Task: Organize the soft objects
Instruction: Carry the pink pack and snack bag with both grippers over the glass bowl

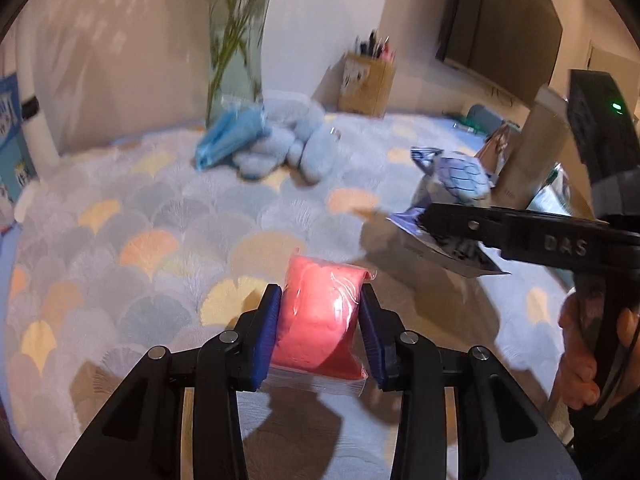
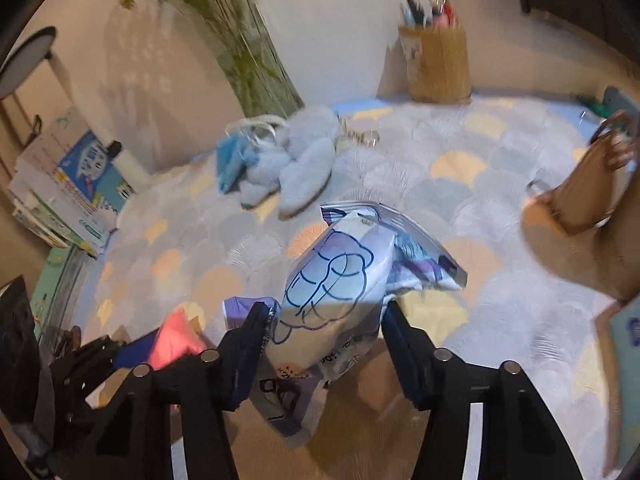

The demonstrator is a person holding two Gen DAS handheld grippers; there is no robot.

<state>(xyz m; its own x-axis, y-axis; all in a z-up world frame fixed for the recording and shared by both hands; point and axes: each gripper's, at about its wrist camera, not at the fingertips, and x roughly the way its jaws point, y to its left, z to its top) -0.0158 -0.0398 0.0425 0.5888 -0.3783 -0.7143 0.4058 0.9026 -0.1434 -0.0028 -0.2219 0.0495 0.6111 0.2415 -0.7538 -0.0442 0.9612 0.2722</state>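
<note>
Two grippers are at work over a table covered with a scallop-patterned cloth [image 1: 168, 216] in grey, blue, yellow and orange. The left gripper [image 1: 322, 320] has its blue-padded jaws clamped on a pink soft bundle sealed in clear plastic [image 1: 320, 320]; the bundle stands between the pads, near the camera, its lower end close over the cloth. In the right wrist view the same pink bundle shows at the near left, beside the left gripper's black frame.

The right gripper [image 2: 326, 332] has its jaws pressed against both sides of a crinkled white-and-purple packet [image 2: 340, 280] printed with a dark blue outline drawing. The packet bulges up between the fingers and its flat sealed end sticks out to the right. From the left wrist view this packet hangs at the right, held off the cloth and casting a shadow below it, with the person's hand [image 1: 580, 352] gripping the tool's handle at the near right edge.

Far on the cloth lies a pale blue plush toy [image 2: 308, 152], touching a blue packet [image 2: 232, 164] on its left. Behind them stands a glass vase [image 2: 256, 72] with green stems. A brown pen holder [image 2: 438, 64] filled with pens sits far right, near the wall. A tan bag with ring handles [image 2: 588, 196] stands at the right edge. Both views are blurred.
</note>
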